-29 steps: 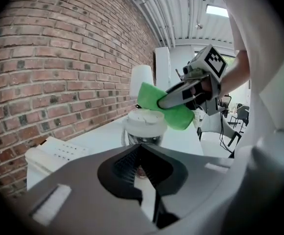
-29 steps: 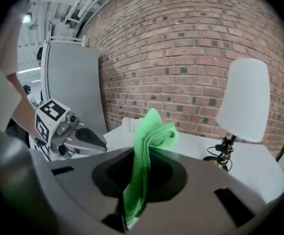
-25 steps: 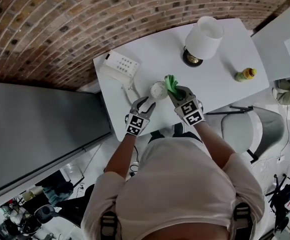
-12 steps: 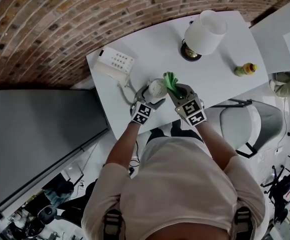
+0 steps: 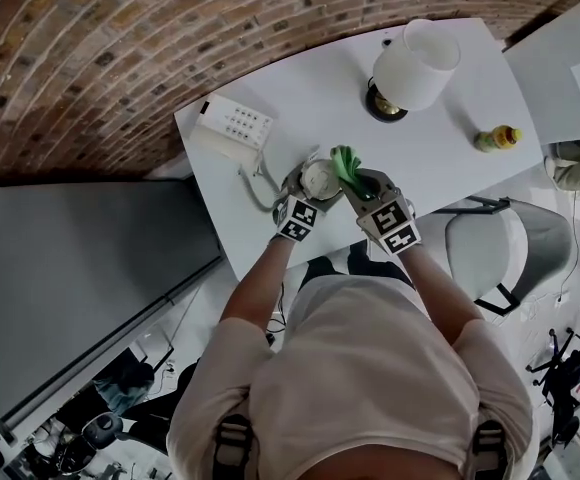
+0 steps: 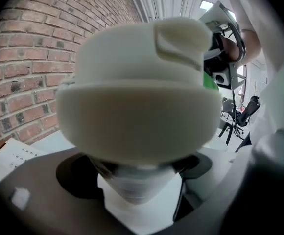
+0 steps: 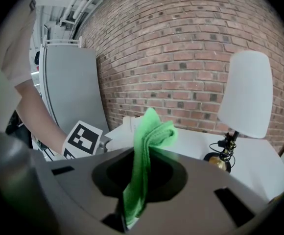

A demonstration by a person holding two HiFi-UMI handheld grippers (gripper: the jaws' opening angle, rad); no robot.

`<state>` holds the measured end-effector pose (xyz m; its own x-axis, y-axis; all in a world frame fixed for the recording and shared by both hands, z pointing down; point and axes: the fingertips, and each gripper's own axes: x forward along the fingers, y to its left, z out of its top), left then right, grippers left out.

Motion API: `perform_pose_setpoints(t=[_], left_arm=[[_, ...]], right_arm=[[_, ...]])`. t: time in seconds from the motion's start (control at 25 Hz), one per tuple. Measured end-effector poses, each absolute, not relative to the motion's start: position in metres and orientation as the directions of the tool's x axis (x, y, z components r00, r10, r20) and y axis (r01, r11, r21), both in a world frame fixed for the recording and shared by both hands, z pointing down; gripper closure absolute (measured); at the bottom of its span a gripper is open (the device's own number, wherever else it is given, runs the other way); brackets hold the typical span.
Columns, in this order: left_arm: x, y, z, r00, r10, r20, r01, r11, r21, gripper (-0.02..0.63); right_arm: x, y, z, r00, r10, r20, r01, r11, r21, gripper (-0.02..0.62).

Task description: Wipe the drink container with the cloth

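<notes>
The left gripper (image 5: 307, 194) stands wide, its jaws having just been opening, and the container (image 5: 319, 178) sits between them. I can't see the pads pressing on it, so I'd call it loose rather than gripped. The container stands upright on the table (image 5: 300, 98) near the edge closest to the person, with its lid on top. It lies straight ahead of the left gripper and so close that it fills that gripper's view.

The right gripper (image 5: 363, 184) is clamped on the cloth (image 5: 344, 163), which sticks up out of its jaws just to the container's right. Whether cloth and container touch, I can't tell.

I'd guess the left closes on the sides to steady it, then the cloth comes across from the right.
</notes>
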<state>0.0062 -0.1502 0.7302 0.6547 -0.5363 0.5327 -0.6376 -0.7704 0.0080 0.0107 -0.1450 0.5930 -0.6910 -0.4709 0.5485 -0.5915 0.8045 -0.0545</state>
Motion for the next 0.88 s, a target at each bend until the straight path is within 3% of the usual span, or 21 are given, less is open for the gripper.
perform_pose_setpoints(t=[0.56,0.88], left_arm=[[0.004,-0.154,0.731,0.637,-0.565,0.524,-0.662,-0.749,-0.002,0.193],[0.004,-0.154,0.731,0.64,-0.567,0.519,-0.663,-0.749,0.0,0.193]], right_arm=[[0.008,-0.141,0.594,-0.71,-0.434,0.554,-0.569,0.817,-0.089,0.554],[-0.001,-0.137,0.597,-0.685,-0.342,0.643,-0.492,0.868,-0.063,0.554]])
